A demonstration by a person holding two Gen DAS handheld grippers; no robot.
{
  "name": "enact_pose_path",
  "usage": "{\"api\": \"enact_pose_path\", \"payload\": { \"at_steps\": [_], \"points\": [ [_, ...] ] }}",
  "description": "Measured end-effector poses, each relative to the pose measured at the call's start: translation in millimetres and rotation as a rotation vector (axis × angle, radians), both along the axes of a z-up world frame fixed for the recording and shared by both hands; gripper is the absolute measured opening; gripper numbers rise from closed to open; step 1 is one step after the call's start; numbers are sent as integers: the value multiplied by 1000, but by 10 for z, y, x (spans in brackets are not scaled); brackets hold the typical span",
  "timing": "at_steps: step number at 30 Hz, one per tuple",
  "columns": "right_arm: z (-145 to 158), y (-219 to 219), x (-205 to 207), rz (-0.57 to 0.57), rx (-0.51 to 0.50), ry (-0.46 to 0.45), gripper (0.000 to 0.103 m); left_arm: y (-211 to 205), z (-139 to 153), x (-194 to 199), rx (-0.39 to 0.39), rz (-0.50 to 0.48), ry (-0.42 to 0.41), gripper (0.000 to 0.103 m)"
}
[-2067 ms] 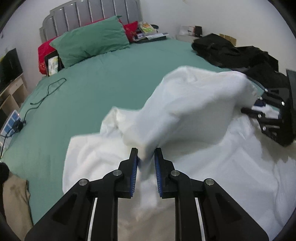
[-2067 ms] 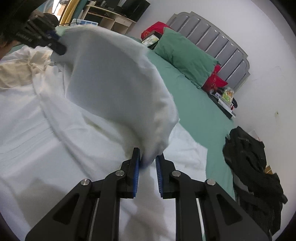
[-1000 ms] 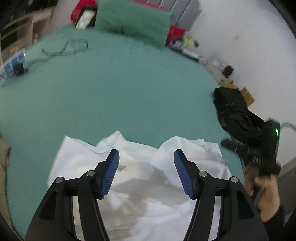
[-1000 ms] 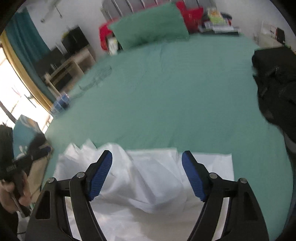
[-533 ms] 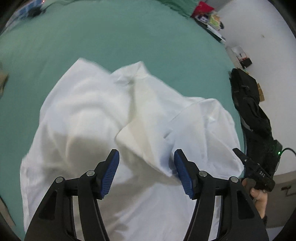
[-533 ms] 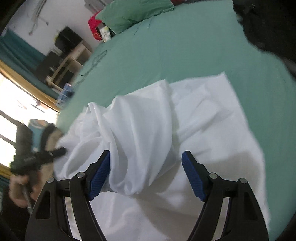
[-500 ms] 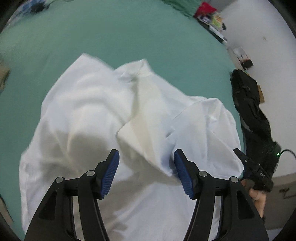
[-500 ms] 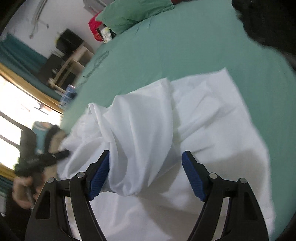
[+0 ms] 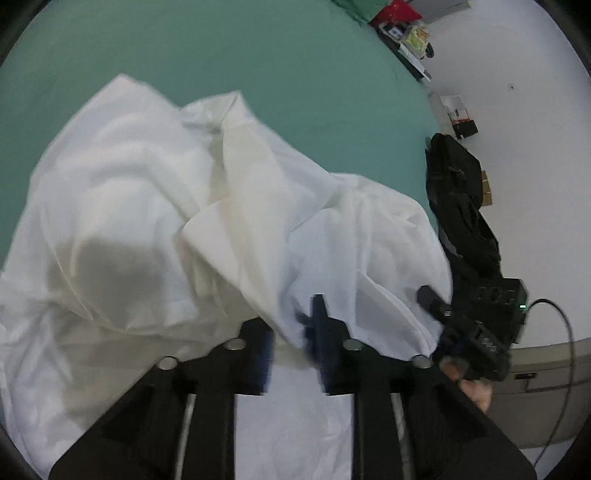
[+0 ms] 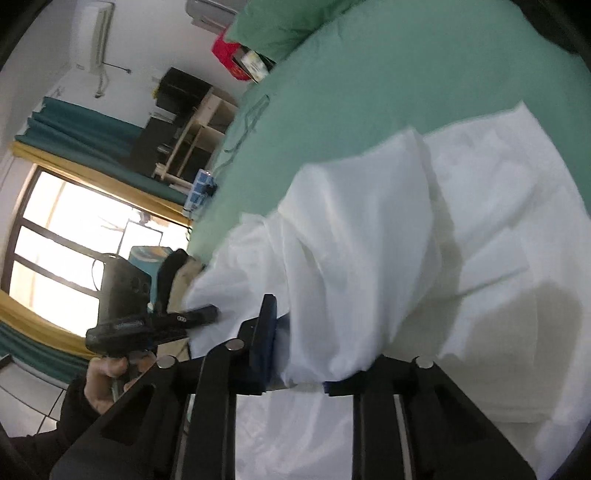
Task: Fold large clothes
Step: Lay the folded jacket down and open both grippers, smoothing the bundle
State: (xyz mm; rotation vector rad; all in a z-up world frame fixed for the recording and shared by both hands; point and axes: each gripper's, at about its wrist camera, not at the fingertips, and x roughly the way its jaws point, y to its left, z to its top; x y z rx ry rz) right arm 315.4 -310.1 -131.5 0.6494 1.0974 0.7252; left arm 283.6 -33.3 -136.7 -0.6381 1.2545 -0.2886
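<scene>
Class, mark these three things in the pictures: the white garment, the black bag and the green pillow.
white garment (image 9: 122, 192), left wrist view, on its crumpled upper layer.
black bag (image 9: 456, 181), left wrist view, on its upper body.
green pillow (image 10: 269, 26), right wrist view, on its near face.

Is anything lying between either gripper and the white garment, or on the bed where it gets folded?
Nothing visible does. The left gripper and right gripper each have the white garment between their jaws, which have just been closing. The black clothes sit off its edge.
</scene>
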Motion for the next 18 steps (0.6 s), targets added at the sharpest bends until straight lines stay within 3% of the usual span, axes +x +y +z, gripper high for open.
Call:
{"api": "enact_pose_path", "payload": {
  "at_steps": [3,5,8,11,14,18],
  "points": [
    [204,-16,6,-32,46,-74,15,-38,259,27,62,-6,-127,10],
    [341,-56,-13,-49,64,-144,15,-33,484,29,81,8,-271,10],
    [400,-43,39,-83,67,-212,15,-25,579,77,141,22,-367,12],
    [210,34,94,-101,-23,-187,15,-14,304,155,198,-23,-301,18],
    [-92,85,77,-77,-153,-105,16,-52,-94,106,235,-51,-192,23],
    [-271,89,-89,-43,-307,-93,28,-20,-264,-95,307,-70,-166,34]
  ]
}}
